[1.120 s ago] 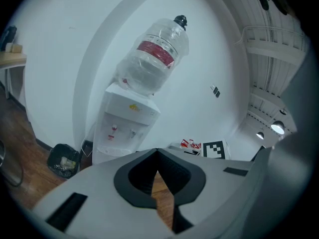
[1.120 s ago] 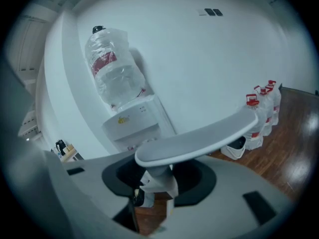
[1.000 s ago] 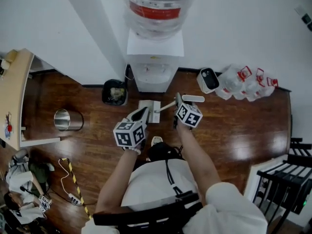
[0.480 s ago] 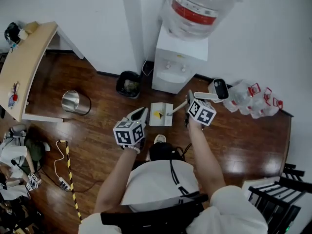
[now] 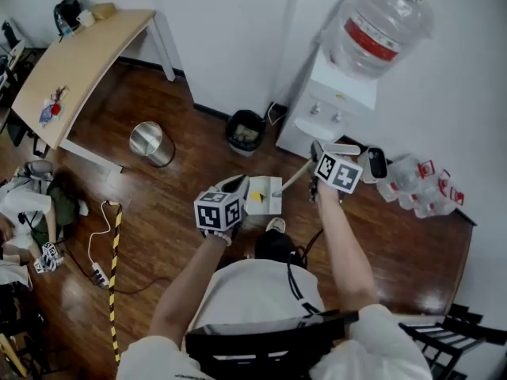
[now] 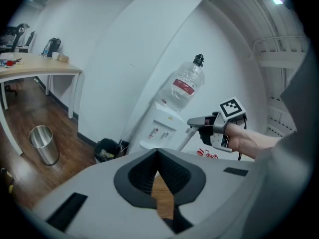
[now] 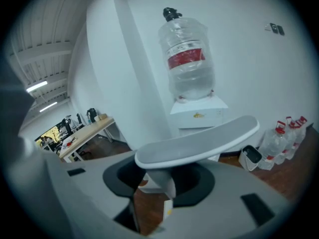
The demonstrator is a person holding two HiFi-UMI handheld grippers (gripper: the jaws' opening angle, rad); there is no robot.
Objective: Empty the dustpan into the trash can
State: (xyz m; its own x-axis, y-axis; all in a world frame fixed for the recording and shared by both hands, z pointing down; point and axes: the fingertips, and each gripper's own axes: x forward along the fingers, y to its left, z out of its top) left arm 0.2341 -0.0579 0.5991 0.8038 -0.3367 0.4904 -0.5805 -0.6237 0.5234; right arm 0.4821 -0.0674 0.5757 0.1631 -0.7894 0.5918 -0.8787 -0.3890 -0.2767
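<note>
The left claw (image 5: 235,185) is closed with nothing in it and hovers just beside the dustpan (image 5: 264,196). The pan hangs above the wood floor between the two claws, short of the black trash can (image 5: 245,131). It is pale plastic, with what looks like a yellow scrap inside. I judge it light and stiff, apt to swing on its long handle (image 7: 199,142), so hold near the handle top and tip slowly. The right claw (image 7: 162,182) is clamped on that handle's stem.

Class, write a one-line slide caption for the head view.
Right gripper holds a dustpan by its handle, near the black trash can beside a water cooler.
</note>
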